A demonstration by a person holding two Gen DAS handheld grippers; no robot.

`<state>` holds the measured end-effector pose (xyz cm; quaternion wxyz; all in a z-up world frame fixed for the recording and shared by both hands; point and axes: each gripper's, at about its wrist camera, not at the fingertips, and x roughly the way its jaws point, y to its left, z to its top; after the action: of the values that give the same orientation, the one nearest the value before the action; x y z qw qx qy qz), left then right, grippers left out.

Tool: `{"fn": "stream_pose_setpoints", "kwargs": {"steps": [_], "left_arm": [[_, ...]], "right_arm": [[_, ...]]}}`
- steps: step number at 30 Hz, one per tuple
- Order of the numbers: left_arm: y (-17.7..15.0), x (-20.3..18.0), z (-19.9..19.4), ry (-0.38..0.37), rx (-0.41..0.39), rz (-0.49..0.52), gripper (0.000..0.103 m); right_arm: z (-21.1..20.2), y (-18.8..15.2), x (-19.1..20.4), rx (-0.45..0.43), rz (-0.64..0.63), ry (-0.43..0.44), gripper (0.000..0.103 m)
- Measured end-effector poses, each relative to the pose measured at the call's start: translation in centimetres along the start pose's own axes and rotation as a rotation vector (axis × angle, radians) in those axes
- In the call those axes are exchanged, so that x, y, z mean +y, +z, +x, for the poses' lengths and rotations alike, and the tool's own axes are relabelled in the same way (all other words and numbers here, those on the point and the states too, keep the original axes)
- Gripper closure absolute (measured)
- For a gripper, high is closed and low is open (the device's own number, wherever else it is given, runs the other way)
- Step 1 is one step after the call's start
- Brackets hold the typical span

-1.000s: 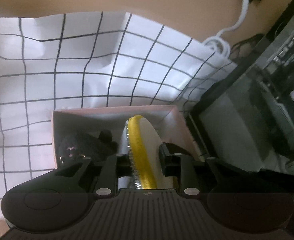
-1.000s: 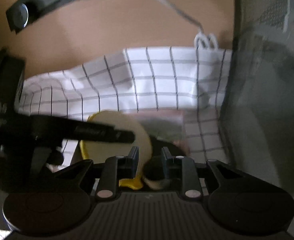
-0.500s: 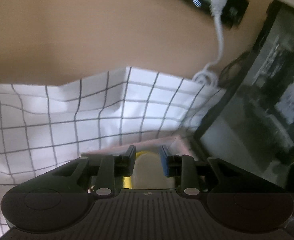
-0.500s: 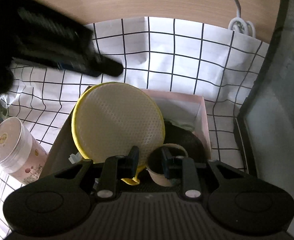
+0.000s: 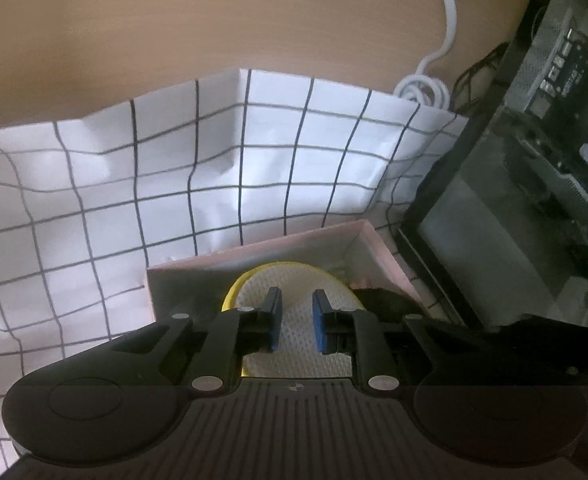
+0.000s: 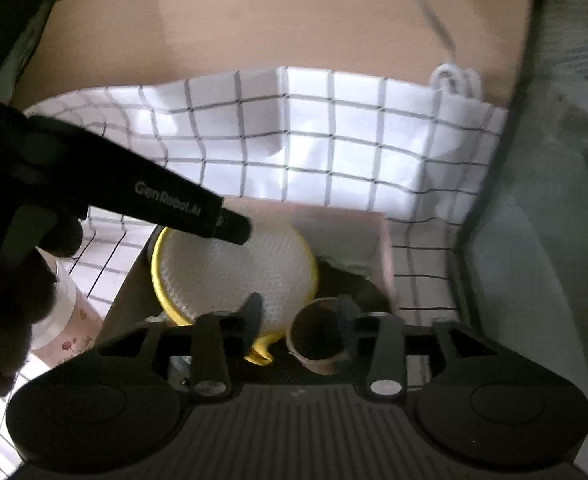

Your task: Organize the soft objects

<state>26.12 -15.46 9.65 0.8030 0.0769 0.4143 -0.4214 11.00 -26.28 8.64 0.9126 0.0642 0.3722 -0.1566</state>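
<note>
A round white mesh pad with a yellow rim (image 5: 290, 278) (image 6: 234, 272) lies flat in the pink box (image 5: 254, 249) (image 6: 386, 248). A black soft item (image 5: 382, 300) (image 6: 354, 284) sits beside it to the right. My left gripper (image 5: 297, 320) (image 6: 234, 228) hovers just over the pad. Its jaws are closing to a narrow gap with nothing between them. My right gripper (image 6: 300, 314) is at the box's near side, its jaws opening. A small beige cup with a dark inside (image 6: 314, 340) stands between its fingers, and the pads are apart from it.
A white checked cloth (image 5: 134, 200) covers the wooden table (image 5: 174, 40). A dark computer case (image 5: 514, 200) walls off the right side, and a white cable (image 5: 422, 88) coils behind the cloth. A pink-white canister (image 6: 66, 312) stands left of the box.
The pad, which was edge-up between my left fingers, now lies flat in the box. The left gripper has lifted and narrowed. The right jaws have widened around the cup.
</note>
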Motion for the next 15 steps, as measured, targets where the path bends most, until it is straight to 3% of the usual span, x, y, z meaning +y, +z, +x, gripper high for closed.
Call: {"fn": "stream_pose_setpoints", "kwargs": {"steps": [2, 4, 8, 10, 15], "left_arm": [[0.0, -0.3, -1.8, -0.014, -0.061, -0.007, 0.083], [-0.3, -0.8, -4.3, -0.02, -0.148, 0.005, 0.083], [-2.6, -1.6, -9.8, 0.014, -0.325, 0.047, 0.083], [-4.6, -1.7, -12.1, 0.045, -0.385, 0.071, 0.082], [-12.8, -1.4, -15.9, 0.209, -0.431, 0.028, 0.081]], "right_arm": [[-1.6, -0.1, -0.4, -0.039, 0.021, -0.026, 0.052], [-3.4, -0.2, -0.3, -0.085, 0.035, -0.044, 0.043], [-6.8, -0.6, 0.6, -0.182, 0.065, -0.075, 0.039], [-8.2, -1.2, 1.5, -0.222, 0.074, -0.072, 0.03], [-9.6, -3.3, 4.4, -0.217, 0.02, -0.008, 0.028]]}}
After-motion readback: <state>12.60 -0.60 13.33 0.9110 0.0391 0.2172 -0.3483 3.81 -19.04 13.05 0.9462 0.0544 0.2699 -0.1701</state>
